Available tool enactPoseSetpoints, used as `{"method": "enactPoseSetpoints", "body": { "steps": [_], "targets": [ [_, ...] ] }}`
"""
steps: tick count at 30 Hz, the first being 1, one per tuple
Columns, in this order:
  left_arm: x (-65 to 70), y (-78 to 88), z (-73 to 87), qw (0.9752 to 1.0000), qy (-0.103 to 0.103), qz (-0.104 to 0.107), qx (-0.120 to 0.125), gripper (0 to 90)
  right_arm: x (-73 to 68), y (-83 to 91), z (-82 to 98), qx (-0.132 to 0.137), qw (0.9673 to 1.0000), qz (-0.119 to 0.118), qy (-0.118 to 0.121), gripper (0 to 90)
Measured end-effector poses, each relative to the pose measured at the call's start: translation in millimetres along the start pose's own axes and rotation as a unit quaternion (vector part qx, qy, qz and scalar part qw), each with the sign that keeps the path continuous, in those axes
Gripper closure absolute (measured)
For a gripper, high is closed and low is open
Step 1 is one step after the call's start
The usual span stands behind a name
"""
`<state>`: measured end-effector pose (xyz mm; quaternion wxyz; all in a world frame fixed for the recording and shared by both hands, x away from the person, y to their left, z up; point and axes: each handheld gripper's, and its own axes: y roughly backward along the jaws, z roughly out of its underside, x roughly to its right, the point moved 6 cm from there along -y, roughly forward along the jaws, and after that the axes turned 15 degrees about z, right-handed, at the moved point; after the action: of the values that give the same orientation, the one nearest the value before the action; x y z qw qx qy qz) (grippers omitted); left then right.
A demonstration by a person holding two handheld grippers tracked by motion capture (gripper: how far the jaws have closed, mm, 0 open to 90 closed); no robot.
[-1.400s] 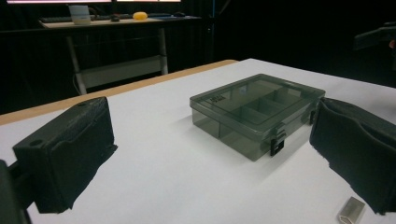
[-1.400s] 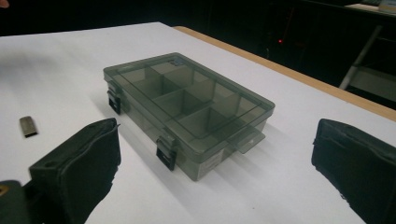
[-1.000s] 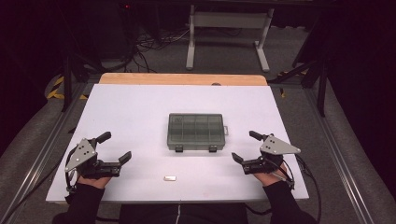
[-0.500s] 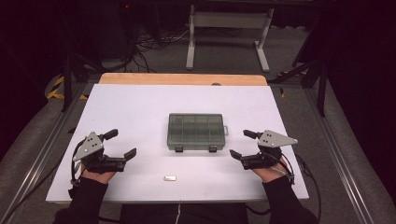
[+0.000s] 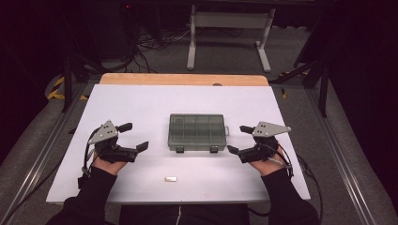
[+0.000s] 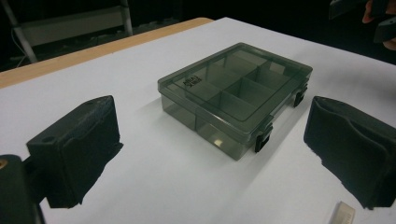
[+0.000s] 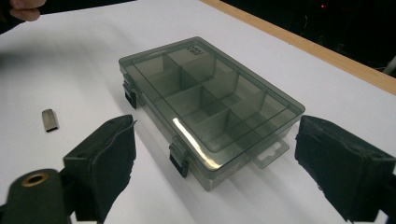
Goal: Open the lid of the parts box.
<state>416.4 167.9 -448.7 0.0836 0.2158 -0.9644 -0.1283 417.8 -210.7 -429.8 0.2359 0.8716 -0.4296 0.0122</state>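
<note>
My left tongs (image 5: 133, 137) and right tongs (image 5: 238, 139) hung open over the white table (image 5: 141, 101), flanking the closed box (image 5: 197, 132) at centre. The right jaws had just narrowed, empty. A tab (image 5: 171, 178) lay at six o'clock; dark room, cables at twelve.

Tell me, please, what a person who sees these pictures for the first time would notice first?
The eye goes first to the smoky clear compartment box, lid closed and two latches facing the person, in the middle of the white table. On either side of it a hand holds an open gripper pointed at it: the left gripper and the right gripper, neither touching the box. A small silver piece lies alone near the front edge.
</note>
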Motion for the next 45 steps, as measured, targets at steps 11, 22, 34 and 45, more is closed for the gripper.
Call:
{"method": "enactPoseSetpoints", "body": {
  "steps": [11, 22, 34, 45],
  "targets": [
    [-5.4, -25.9, -8.5, 0.9993, -0.01, 0.019, -0.031, 5.8, 0.0, -16.9, -7.5, -0.019, 0.9996, -0.02, 0.008, 19.2],
    [-6.8, -56.5, -13.8, 0.9966, -0.013, 0.039, -0.071, 7.1, 1.1, -32.4, -6.0, -0.043, 0.9987, -0.025, 0.008, 21.4],
    [-12.0, -73.1, -6.0, 0.994, 0.0, 0.062, -0.09, 10.5, 0.3, -43.1, -1.1, -0.064, 0.9975, -0.03, 0.008, 25.4],
    [-15.3, -78.9, 7.9, 0.9854, 0.032, 0.081, -0.146, 25.4, -0.6, -49.1, 13.3, -0.111, 0.9932, -0.032, 0.011, 34.2]
  ]
}}
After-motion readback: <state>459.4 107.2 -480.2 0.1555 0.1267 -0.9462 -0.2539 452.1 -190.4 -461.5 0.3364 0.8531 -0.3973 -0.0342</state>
